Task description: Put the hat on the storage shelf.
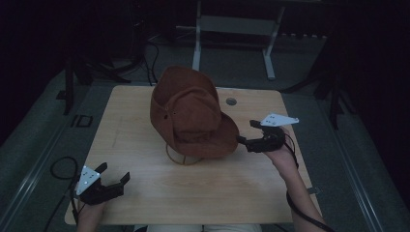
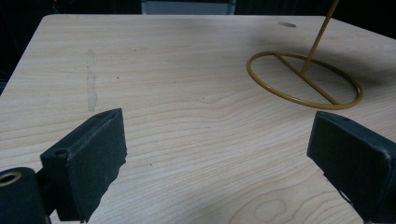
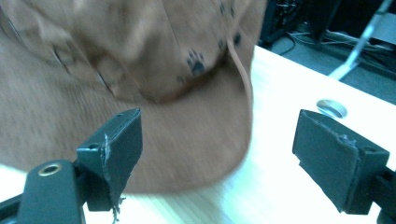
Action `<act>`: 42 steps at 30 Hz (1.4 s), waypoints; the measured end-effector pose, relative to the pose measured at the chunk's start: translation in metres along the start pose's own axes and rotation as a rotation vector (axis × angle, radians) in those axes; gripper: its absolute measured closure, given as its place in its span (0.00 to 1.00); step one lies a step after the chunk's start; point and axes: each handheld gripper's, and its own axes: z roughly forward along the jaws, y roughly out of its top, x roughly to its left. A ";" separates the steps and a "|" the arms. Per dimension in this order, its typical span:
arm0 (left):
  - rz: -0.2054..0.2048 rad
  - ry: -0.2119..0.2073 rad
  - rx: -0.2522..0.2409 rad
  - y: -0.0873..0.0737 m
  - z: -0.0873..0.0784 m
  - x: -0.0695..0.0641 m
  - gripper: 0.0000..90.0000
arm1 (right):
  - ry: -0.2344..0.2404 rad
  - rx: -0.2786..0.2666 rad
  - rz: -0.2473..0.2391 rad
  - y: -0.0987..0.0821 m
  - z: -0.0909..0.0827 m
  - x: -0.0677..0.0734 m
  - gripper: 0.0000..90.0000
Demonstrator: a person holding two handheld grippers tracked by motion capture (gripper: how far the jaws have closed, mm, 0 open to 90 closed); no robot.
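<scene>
A brown brimmed hat point(image 1: 188, 113) sits tilted on a yellow wire stand point(image 1: 181, 157) in the middle of the wooden table point(image 1: 145, 188). My right gripper point(image 1: 247, 133) is open just right of the hat's brim, its jaws wide apart and nothing between them. In the right gripper view the brim point(image 3: 187, 149) lies close ahead, with a thin cord hanging beside a paw-print mark. My left gripper point(image 1: 113, 174) rests open at the table's near left corner. The left gripper view looks across bare wood to the stand's ring base point(image 2: 303, 79) and its rod.
A round cable hole point(image 1: 231, 101) lies in the table behind the hat, also seen as the hole point(image 3: 331, 108) in the right gripper view. A metal-legged frame point(image 1: 232, 34) stands on the floor beyond the table. Cables trail on the floor at left.
</scene>
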 end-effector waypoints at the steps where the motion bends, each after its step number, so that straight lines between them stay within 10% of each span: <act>1: 0.000 0.000 0.000 0.000 0.000 0.000 0.06 | 0.000 0.000 0.000 0.000 0.000 0.000 0.18; 30: -0.007 0.007 0.001 -0.001 0.000 0.000 0.06 | -0.043 0.047 0.142 -0.137 -0.029 -0.007 0.17; 42: -0.012 0.012 0.005 -0.001 0.000 0.001 0.06 | -0.275 0.078 0.187 -0.168 -0.055 -0.010 0.17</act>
